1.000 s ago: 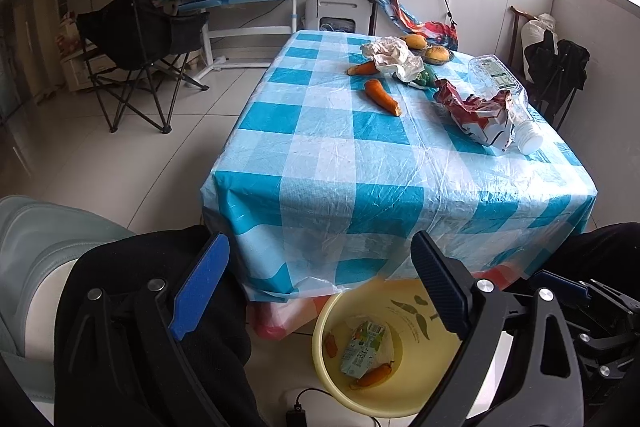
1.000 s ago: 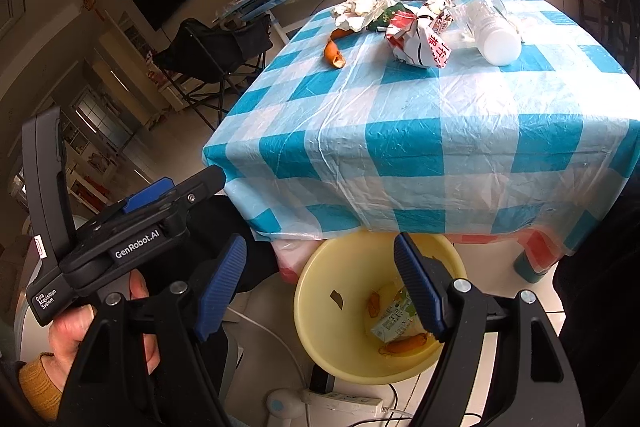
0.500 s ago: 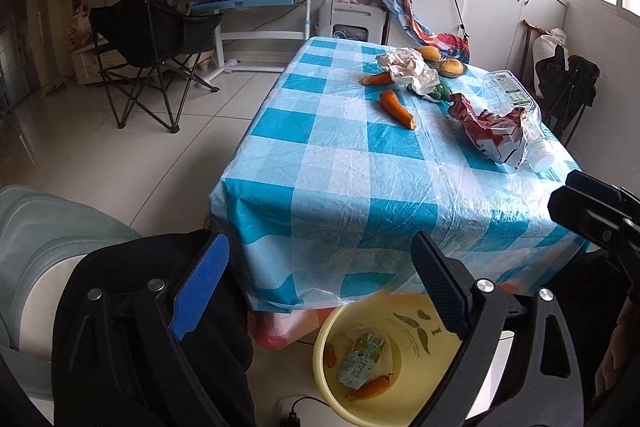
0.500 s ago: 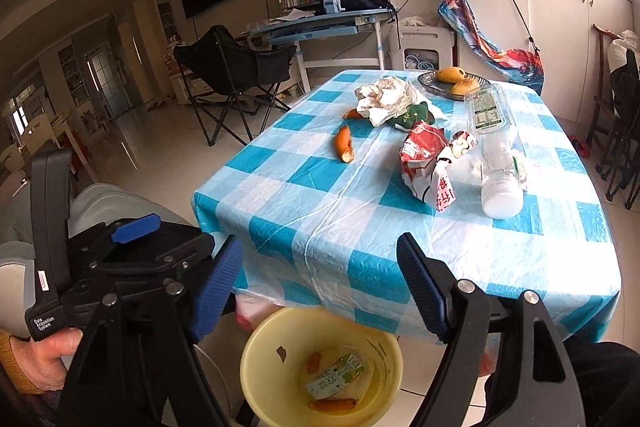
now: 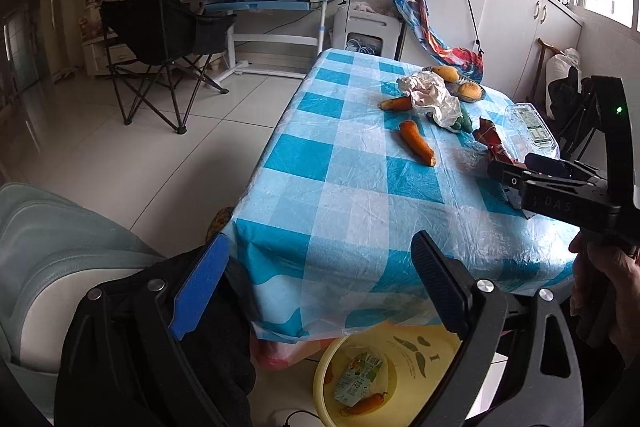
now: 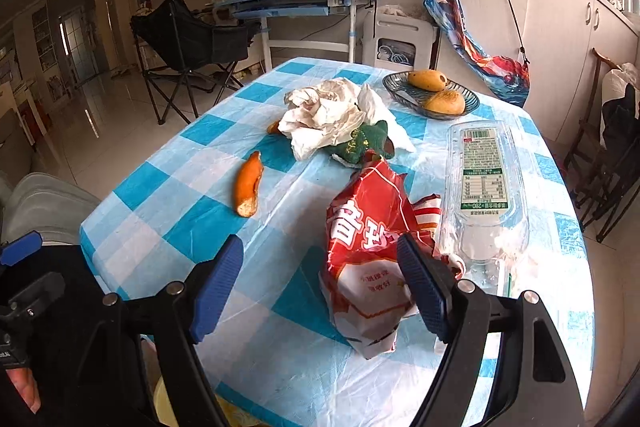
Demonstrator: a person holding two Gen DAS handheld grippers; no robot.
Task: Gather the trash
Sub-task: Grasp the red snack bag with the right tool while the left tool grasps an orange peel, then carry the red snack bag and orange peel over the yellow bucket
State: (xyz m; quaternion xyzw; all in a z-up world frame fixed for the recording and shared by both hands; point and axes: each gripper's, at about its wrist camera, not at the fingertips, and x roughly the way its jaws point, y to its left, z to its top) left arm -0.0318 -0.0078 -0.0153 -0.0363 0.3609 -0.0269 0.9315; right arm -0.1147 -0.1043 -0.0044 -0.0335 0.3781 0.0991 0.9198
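The right gripper (image 6: pixel 320 283) has swung up from the yellow basin (image 5: pixel 408 347) on the floor and now hangs low over the near end of the checked table (image 6: pixel 192 187), its blue jaws spread wide and empty. A second ago this camera looked down into the basin; now the red snack bag (image 6: pixel 368 259) fills the lower centre of its frame, lying crumpled on the cloth just ahead of the right-hand jaw.

The left gripper (image 5: pixel 316 291) has risen too, and waits short of the table edge at the bottom of its own frame, jaws also spread and holding nothing.

In the lower centre of the left view the basin sits under the table's overhang with a small green carton (image 5: pixel 358 379) and an orange scrap (image 5: pixel 364 403) already in it, so one round of clearing looks done and the next is starting.

Left on the cloth are:
- the red bag;
- a clear plastic bottle (image 6: pixel 484 179) on its side at the right, touching the bag;
- an orange peel (image 6: pixel 248 191) left of centre;
- a wad of white paper (image 6: pixel 324 115) further back, beside a green wrapper (image 6: pixel 360 147).

The bag looks the likely next pick. The dish of fruit (image 6: pixel 432 95) at the upper right is probably not rubbish.
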